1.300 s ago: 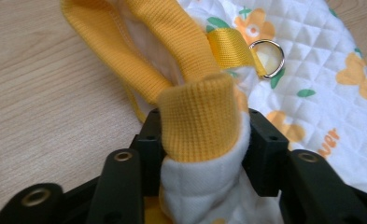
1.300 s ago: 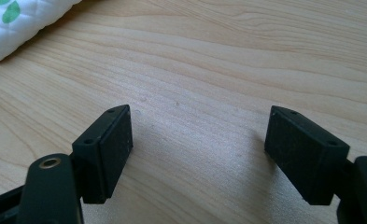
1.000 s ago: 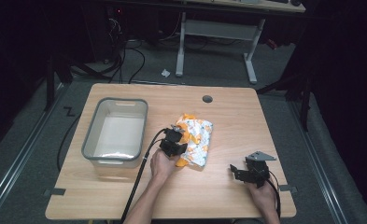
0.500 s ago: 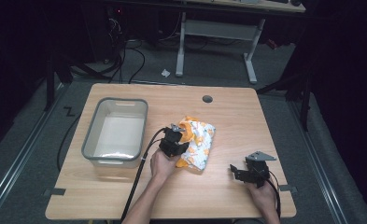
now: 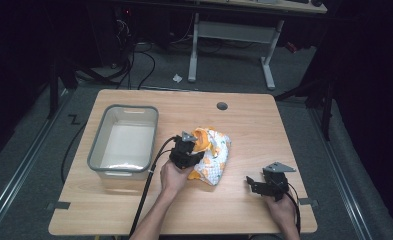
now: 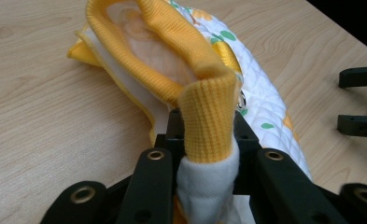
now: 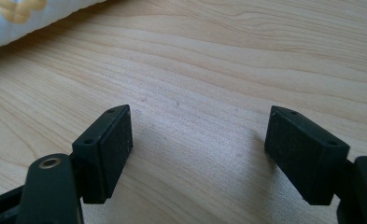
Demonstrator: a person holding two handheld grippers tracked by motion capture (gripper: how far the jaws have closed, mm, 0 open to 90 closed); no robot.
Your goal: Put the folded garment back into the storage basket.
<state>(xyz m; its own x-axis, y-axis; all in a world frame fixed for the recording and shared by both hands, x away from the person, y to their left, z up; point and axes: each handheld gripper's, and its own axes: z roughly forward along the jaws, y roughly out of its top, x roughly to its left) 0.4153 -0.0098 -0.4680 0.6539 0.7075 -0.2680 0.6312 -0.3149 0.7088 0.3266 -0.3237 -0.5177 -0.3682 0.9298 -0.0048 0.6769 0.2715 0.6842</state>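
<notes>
While your left gripper (image 5: 190, 149) hides part of the garment (image 5: 213, 156) at the table's (image 5: 244, 125) centre from above, its own view shows it clamped on the yellow cuff (image 6: 208, 122). Your right gripper (image 7: 197, 154), jaws apart, rests low near the table's right edge.

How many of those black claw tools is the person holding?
2. The left gripper is at mid-table, clamped on the yellow cloth. The right gripper rests open near the table's right front.
</notes>
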